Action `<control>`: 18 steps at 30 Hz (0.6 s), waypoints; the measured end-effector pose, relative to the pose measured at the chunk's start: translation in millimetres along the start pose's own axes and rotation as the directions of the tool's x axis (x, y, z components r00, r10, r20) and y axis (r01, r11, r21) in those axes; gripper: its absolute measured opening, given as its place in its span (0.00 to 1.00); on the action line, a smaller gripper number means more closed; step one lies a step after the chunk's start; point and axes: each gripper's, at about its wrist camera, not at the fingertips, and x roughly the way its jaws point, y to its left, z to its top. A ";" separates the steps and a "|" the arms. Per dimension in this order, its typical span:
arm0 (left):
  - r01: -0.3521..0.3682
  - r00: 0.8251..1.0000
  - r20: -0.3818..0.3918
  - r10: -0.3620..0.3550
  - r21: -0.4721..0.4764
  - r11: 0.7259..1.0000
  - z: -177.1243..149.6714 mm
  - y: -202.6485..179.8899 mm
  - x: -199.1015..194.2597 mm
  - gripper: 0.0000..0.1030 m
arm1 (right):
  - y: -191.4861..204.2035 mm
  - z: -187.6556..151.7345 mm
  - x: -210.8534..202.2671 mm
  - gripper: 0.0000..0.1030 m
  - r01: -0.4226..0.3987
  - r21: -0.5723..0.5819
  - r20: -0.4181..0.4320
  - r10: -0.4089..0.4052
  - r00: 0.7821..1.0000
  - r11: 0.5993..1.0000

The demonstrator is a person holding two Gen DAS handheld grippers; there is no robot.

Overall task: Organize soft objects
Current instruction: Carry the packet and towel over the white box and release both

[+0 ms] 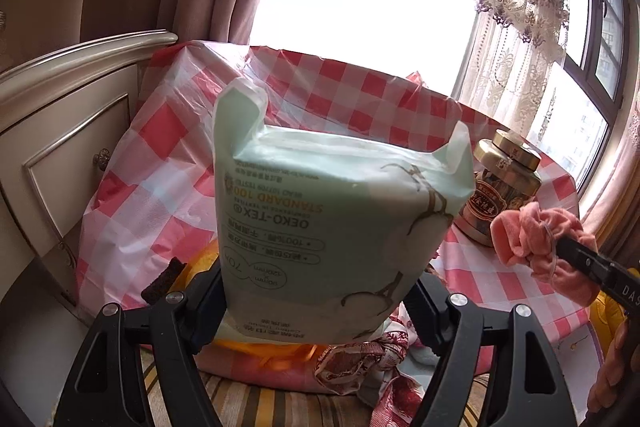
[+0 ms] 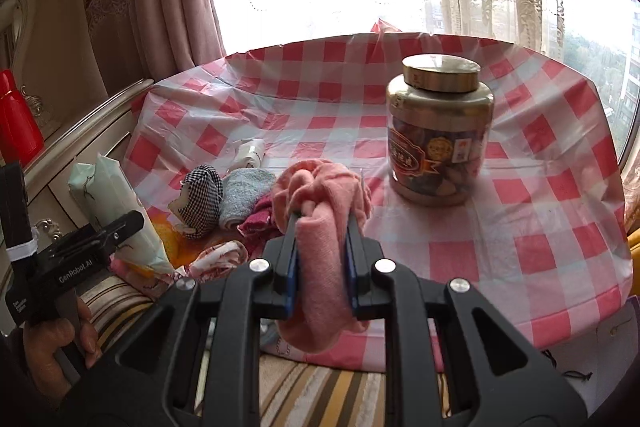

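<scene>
Left gripper (image 1: 316, 291): jaws wide, clamped on the sides of a green tissue pack (image 1: 332, 227), which stands upright with its long axis pointing away from the jaws.

Right gripper (image 2: 320, 247): jaws narrow, pinching a pink cloth (image 2: 320, 227) that bunches above the tips and hangs below them.

Jar (image 2: 438, 131) sits ahead and right of the right jaws on the checked table (image 2: 540, 187); soft pile (image 2: 224, 199) ahead-left. Right hand looks nearer the jar.

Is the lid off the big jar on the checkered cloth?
No, the jar stands upright on the red and white checkered cloth with its gold lid sitting on top.
</scene>
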 end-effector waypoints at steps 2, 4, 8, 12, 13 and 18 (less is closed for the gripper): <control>0.014 1.000 0.007 -0.013 -0.014 1.000 1.0 -2.3 -7.7 0.75 | -9.4 -7.3 -11.8 0.22 0.008 0.016 -0.003 -0.008 1.000 1.000; 0.033 0.999 0.009 -0.033 -0.020 0.999 0.2 -8.0 -14.5 0.75 | -19.6 -13.7 -24.2 0.22 0.018 0.035 0.000 -0.018 1.000 0.999; 0.078 0.997 0.005 -0.078 0.003 0.997 -5.6 -30.7 -27.2 0.75 | -37.5 -22.8 -45.3 0.22 0.045 0.064 0.001 -0.045 0.999 0.997; 0.154 0.988 -0.013 -0.154 0.039 0.987 -13.4 -63.0 -38.6 0.75 | -53.7 -34.3 -66.2 0.22 0.070 0.094 -0.006 -0.070 0.998 0.993; 0.175 0.984 -0.018 -0.175 0.052 0.983 -16.0 -72.5 -41.3 0.75 | -57.7 -37.1 -71.8 0.22 0.078 0.102 -0.006 -0.078 0.997 0.992; 0.290 0.956 -0.072 -0.283 0.110 0.951 -31.7 -120.0 -51.4 0.75 | -77.4 -52.3 -99.4 0.22 0.116 0.131 -0.001 -0.117 0.993 0.985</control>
